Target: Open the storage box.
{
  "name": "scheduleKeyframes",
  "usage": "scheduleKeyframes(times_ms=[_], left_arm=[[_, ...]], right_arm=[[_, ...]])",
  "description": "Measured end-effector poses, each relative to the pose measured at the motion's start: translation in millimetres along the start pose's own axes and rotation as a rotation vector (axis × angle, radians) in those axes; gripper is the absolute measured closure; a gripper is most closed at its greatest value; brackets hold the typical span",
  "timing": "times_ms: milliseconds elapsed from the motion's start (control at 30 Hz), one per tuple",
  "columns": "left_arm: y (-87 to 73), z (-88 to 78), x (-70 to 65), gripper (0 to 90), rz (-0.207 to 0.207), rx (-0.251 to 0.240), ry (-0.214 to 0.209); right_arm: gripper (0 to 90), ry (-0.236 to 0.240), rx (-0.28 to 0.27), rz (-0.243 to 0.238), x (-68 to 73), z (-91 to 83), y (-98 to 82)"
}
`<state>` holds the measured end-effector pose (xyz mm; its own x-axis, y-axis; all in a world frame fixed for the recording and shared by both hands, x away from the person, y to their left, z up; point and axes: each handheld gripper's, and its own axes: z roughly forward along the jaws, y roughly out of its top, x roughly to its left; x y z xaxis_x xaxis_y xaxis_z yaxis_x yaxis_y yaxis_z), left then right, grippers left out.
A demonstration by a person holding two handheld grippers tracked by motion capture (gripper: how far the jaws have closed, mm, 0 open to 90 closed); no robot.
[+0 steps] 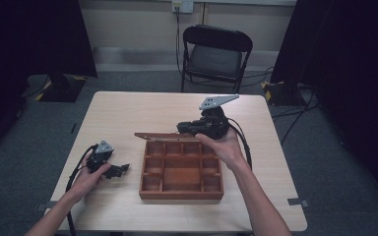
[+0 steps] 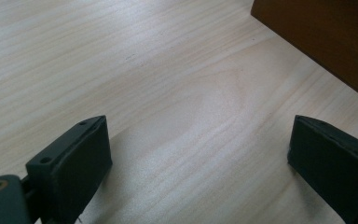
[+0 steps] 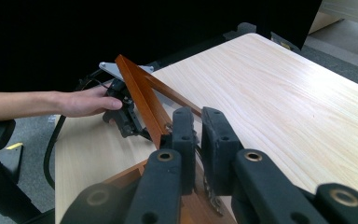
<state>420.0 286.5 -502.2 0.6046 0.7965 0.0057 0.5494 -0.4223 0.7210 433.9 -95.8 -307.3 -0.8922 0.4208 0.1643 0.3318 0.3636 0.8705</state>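
Wooden box (image 1: pixel 181 193) lid (image 3: pixel 142 101) — right gripper (image 3: pixel 195 122) seemingly pinching it; left gripper (image 2: pixel 200 154) spread.

Light wooden table (image 1: pixel 128 110), compartmented wooden box (image 1: pixel 181 172)

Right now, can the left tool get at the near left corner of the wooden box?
Probably yes: the left tool lies open on the table just left of the wooden box, with bare tabletop between them.

One wooden box (image 1: pixel 181 172), one chair (image 1: pixel 215 54), one table (image 1: pixel 128 113), two grippers.
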Motion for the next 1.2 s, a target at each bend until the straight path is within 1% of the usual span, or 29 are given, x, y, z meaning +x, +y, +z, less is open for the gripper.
scheduleKeyframes(times_ms=[1200], left_arm=[[0.0,0.0,0.0,5.2,0.000,0.000,0.000]], right_arm=[[84.4,0.011,0.005,0.004,-0.9,0.0,0.2]])
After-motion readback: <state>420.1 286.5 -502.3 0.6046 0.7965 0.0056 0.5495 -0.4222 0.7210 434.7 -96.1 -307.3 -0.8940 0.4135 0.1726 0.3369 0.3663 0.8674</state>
